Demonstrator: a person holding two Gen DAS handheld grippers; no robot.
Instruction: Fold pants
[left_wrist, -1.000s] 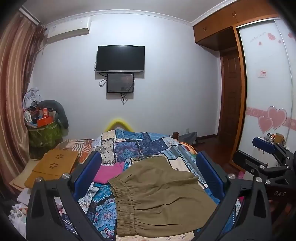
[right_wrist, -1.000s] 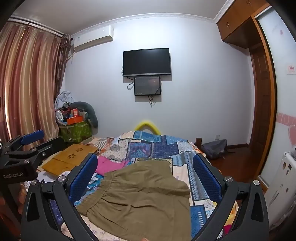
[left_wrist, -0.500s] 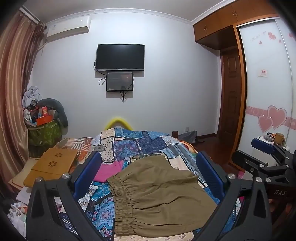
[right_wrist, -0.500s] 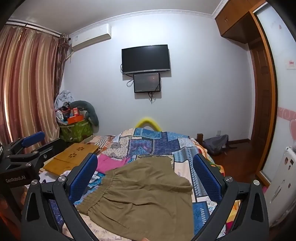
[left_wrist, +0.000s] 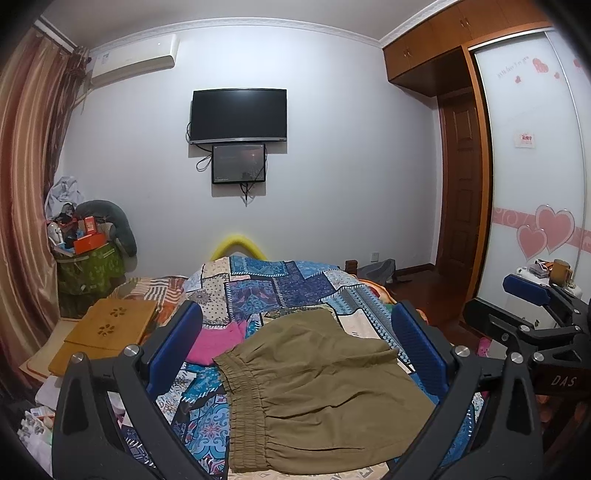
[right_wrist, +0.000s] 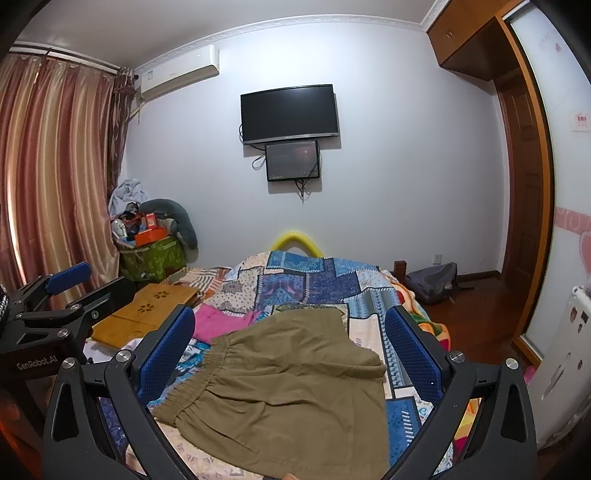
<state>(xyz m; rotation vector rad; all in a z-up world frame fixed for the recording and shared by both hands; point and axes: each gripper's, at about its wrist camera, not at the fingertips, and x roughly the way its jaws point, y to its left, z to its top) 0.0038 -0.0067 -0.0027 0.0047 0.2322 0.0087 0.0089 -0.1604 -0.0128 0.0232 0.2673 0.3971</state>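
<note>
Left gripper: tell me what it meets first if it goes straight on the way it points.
Probably the olive pants lying on the patchwork bedspread. The left gripper is open above them, empty; depth is unclear.

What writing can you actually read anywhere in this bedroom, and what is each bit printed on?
"GenRobot.AI": white letters on the black left tool, seen from the right wrist.
"DAS": on the black right tool, seen from the left wrist.
Cursive line on the white wardrobe door with pink hearts: too blurred.
Small red label on that door: unreadable.
</note>
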